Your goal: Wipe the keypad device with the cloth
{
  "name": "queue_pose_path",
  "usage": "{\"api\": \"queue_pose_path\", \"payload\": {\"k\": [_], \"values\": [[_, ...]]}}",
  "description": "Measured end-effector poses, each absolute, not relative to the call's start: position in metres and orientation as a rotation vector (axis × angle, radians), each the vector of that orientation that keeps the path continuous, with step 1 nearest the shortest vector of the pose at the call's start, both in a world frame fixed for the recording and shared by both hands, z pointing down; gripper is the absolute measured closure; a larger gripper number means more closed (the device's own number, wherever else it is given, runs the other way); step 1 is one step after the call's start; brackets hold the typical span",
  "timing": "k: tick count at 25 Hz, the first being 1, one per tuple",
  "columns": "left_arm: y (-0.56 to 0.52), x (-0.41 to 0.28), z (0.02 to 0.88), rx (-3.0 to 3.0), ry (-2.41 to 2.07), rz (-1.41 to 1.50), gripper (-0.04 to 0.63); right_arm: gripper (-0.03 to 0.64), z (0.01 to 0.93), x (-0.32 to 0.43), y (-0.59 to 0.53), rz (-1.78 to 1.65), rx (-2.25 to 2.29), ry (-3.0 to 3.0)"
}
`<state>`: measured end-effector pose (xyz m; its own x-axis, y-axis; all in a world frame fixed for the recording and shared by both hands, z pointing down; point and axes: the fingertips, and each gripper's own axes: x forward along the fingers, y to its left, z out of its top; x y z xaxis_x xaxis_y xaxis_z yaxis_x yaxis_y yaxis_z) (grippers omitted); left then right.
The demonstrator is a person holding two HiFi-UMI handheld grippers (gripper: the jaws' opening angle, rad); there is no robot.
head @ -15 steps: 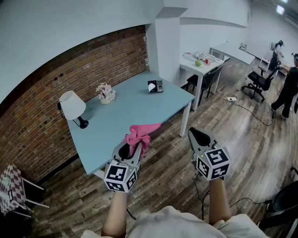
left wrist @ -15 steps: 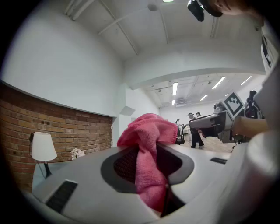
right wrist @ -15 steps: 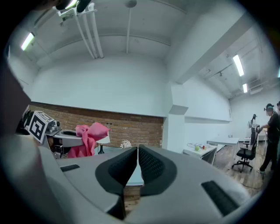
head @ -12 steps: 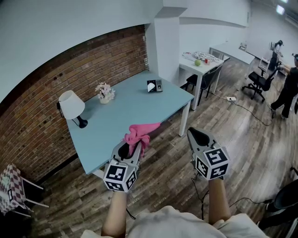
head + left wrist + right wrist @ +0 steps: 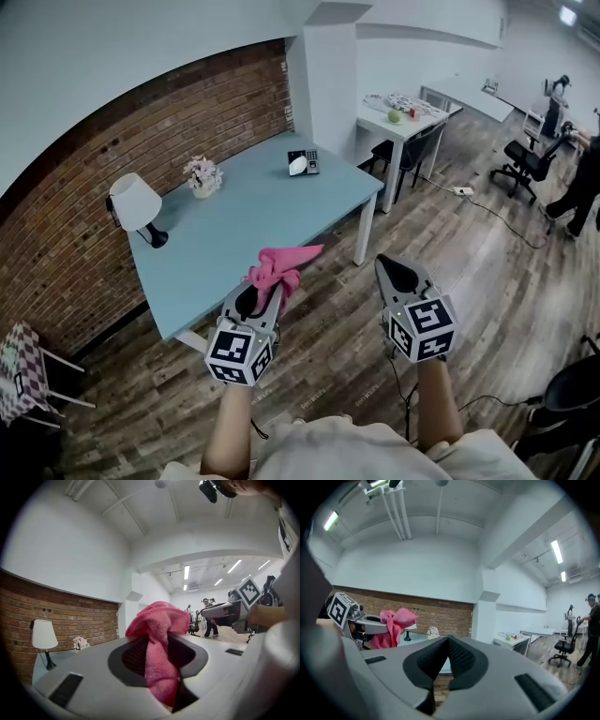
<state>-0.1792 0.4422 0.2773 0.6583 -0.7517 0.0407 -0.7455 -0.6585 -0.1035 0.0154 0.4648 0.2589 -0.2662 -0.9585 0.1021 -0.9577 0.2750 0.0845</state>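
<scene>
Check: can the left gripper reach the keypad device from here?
Probably not yet: left gripper, shut on the cloth, is at the near edge of the table; keypad device sits far across.

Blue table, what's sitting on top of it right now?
A white lamp, a small flower pot and the keypad device stand on the blue table. The pink cloth in the left gripper hides part of its near edge.

Left tool (image 5: 266,292) clamped on cloth (image 5: 278,264); right tool (image 5: 391,269) closed, empty.

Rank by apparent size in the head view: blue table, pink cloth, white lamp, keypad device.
1. Light-blue rectangular table
2. pink towelling cloth and white-shaded lamp: about alike, cloth nearer
3. small black keypad device
</scene>
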Motion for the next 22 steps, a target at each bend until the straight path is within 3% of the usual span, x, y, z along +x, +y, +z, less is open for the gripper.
{"api": "queue_pose_path", "payload": {"k": [12,22], "values": [[0.455,-0.149,0.296,-2.800,1.278,-0.171,0.460,0.597,0.275,0.045,0.462,0.004,1.694,-2.471],[0.399,-0.142,0.297,-2.794,1.279,-0.149,0.460,0.595,0.283,0.032,0.410,0.046,1.640,-2.528]]}}
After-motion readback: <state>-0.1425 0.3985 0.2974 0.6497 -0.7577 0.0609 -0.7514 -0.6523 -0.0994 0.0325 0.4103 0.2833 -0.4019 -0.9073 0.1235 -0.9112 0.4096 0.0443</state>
